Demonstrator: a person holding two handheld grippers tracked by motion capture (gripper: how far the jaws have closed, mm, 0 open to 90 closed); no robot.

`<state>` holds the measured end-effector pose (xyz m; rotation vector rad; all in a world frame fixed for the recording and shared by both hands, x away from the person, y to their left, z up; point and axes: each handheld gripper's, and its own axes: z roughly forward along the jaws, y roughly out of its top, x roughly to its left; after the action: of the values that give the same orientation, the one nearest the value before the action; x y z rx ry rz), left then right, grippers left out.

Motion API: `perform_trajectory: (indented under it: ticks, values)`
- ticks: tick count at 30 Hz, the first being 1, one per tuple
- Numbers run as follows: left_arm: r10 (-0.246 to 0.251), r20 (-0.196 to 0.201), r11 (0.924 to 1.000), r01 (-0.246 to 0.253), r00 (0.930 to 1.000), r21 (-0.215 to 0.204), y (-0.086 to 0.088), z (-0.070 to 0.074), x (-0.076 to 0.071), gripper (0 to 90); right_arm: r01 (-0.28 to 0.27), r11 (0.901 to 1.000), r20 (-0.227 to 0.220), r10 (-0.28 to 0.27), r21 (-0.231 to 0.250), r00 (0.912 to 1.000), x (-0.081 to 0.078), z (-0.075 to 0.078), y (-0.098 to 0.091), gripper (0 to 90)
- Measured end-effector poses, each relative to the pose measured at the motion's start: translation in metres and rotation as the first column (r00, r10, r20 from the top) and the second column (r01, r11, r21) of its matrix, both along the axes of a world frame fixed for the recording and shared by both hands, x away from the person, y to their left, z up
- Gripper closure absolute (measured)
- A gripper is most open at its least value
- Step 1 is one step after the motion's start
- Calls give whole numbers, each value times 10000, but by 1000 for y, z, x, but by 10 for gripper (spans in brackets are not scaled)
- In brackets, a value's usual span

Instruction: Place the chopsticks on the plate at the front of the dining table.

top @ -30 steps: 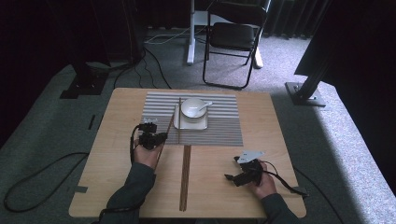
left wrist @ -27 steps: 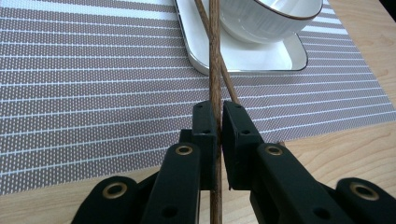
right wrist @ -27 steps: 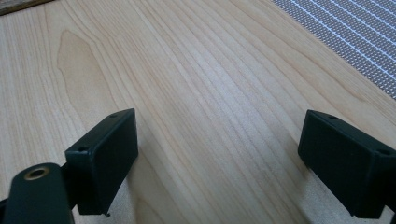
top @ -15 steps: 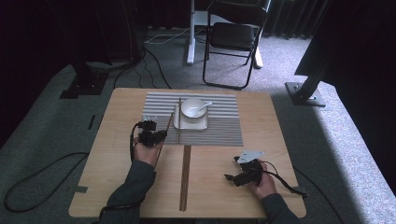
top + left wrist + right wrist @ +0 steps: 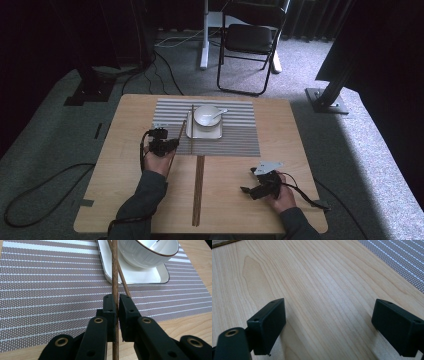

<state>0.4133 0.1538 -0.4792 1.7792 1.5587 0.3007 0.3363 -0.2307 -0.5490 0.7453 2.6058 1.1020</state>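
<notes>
The bench [image 5: 125, 165] carried a striped placemat [image 5: 240, 140] in the upper middle of the high view, and on it a white tray [image 5: 192, 134] with a white bowl [image 5: 206, 115]. The step in hand seemed to be laying a chopstick beside the tray. To do it well, I judged that the person should lower the stick until it lay flat on the mat, parallel to the tray's edge, and release only then, so that it would not roll or strike the bowl.

The left gripper [image 5: 117, 305], left of centre in the high view, had its jaws closed tight on the held chopstick [image 5: 114, 270], which ran straight up between them toward the top of the left gripper view. A second chopstick [image 5: 124, 284] lay on the mat just behind, crossing it near the tray's edge.

The right gripper [image 5: 328, 326], at the lower right of the high view, had its jaws wide apart over bare wood, holding nothing.
</notes>
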Motion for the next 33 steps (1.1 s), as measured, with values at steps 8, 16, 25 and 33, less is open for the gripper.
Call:
perform_trajectory:
  ticks: [8,16,25,33]
  values:
    - [50,-42,10000,-49,10000,18,0,0,3,845,3,10000,3,-3,11,10000,0,0,0,116]
    - [119,-118,9999,-119,9999,25,0,-3,7,845,6,10000,3,-6,14,10000,0,0,0,116]
    - [106,-151,9999,-105,9998,59,0,-3,10,845,7,10000,-1,-7,13,10000,0,0,0,116]
    - [127,-173,9999,-126,9998,60,-3,-3,15,844,13,10000,-2,-13,20,10000,0,0,0,116]
